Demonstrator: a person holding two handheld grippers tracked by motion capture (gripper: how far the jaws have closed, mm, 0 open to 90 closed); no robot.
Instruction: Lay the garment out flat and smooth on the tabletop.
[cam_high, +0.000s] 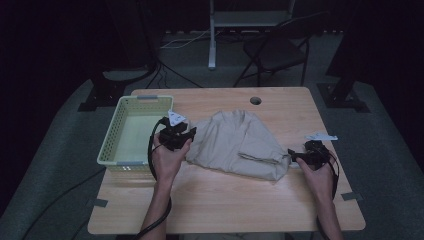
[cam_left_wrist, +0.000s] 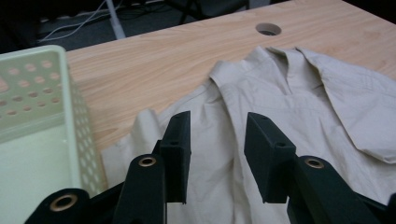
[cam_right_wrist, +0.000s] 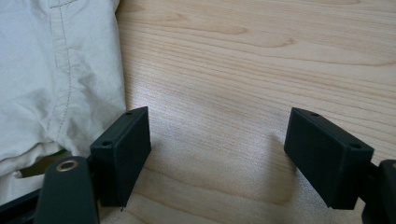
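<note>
Two forearms come up from the near edge of the wooden table (cam_high: 225, 200), each hand wrapped around a gripper, and both flank a beige shirt (cam_high: 240, 142) lying near the table's middle. The left gripper (cam_high: 186, 134) sits at the shirt's left edge, between the shirt and the pale green basket (cam_high: 112, 135), tilted forward over the cloth. In the left gripper view its jaws stand apart with a moderate gap, hovering above the fabric (cam_left_wrist: 289, 112) and gripping nothing. The right gripper (cam_high: 296, 156) rests at the shirt's lower right corner; in the right gripper view its jaws are spread wide over bare wood (cam_right_wrist: 233, 70), one jaw just beside the shirt's stitched hem (cam_right_wrist: 56, 70), nothing between them.

The shirt is crumpled and loosely folded, its collar and open placket turned toward the far side of the table, near the round cable hole (cam_high: 255, 100). A fold doubles over along its right side. It lies just right of the basket, wholly on the table.
</note>
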